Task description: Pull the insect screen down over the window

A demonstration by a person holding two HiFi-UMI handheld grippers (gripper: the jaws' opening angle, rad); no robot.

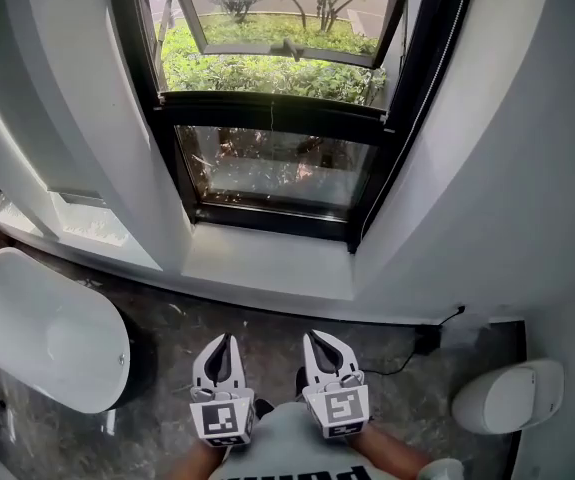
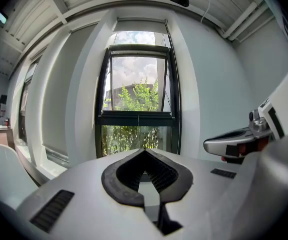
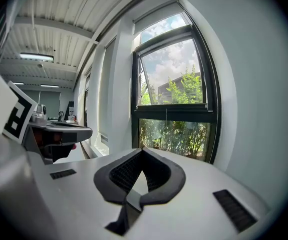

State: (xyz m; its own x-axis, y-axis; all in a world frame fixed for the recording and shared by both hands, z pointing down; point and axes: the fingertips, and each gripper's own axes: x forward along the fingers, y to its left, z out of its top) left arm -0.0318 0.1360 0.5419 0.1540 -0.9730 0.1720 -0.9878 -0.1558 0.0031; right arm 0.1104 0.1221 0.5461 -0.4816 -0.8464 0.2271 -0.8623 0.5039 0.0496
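Insect screen: the mesh itself cannot be made out. One pale housing (image 2: 138, 25) runs across the head of the window, and one thin cord (image 3: 166, 114) hangs at mid-width down to the crossbar.
Window (image 1: 267, 110): one, black-framed, set in a white recess, with two panes.
Upper sash (image 1: 287, 13): tilted open outward, with shrubs and a road beyond it.
Lower pane (image 1: 267, 168): closed, with foliage showing behind the glass.
Sill (image 1: 267, 263): one white ledge below the frame, bare.
Left gripper (image 1: 226, 339): held low in front of the person and well short of the sill. Its tip points at the window and its jaws are pressed together with nothing between the pads.
Right gripper (image 1: 316, 336): just beside the left one and level with it. Its jaws are likewise clenched on nothing.
Grippers counted: two, side by side and apart from each other.
Tub (image 1: 47, 340): one white oval basin on the dark floor at the left.
White fixture (image 1: 507, 398): one, at the right by the wall.
Cable (image 1: 429, 336): one black lead with a plug on the floor, right of the grippers.
In the way: only open floor lies between the grippers and the sill.
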